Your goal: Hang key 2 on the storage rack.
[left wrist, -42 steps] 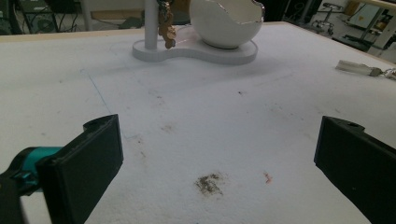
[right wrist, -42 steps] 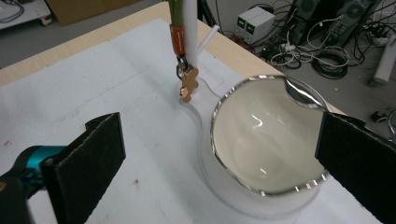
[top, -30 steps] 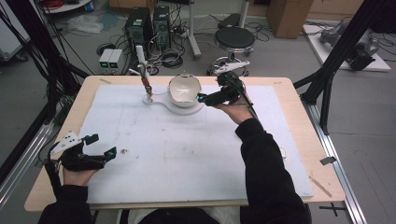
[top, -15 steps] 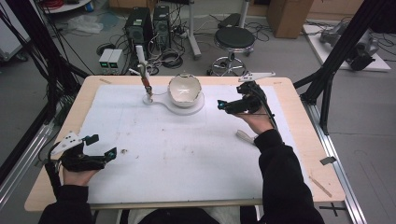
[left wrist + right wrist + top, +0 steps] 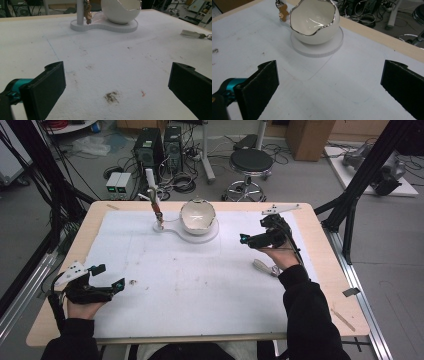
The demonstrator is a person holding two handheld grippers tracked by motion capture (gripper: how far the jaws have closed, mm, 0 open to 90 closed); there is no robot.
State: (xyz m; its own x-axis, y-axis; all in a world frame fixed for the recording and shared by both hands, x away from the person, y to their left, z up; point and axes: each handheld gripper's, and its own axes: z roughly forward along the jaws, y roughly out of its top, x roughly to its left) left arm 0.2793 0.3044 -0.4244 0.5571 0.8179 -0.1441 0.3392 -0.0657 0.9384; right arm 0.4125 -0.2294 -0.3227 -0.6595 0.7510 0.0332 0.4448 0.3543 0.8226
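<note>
I can read no text, label, brand, number or sign from my station. The white mat (image 5: 200,285) carries only faint ruled lines and smudges, and the white bowl (image 5: 314,21) and its stand (image 5: 105,25) are unmarked. The boxes (image 5: 117,182) on the floor behind the table are too small to read.

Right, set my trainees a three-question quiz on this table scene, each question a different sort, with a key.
1. True or false: the right gripper is shut on the bowl.
2. What lies on the mat beside the right hand? A) a small clear item B) a spoon C) a cup
3. Fill in: the left gripper has its jaws ____.

Key: 1 false, its jaws are open and empty, short of the bowl; 2 A; 3 open.
</note>
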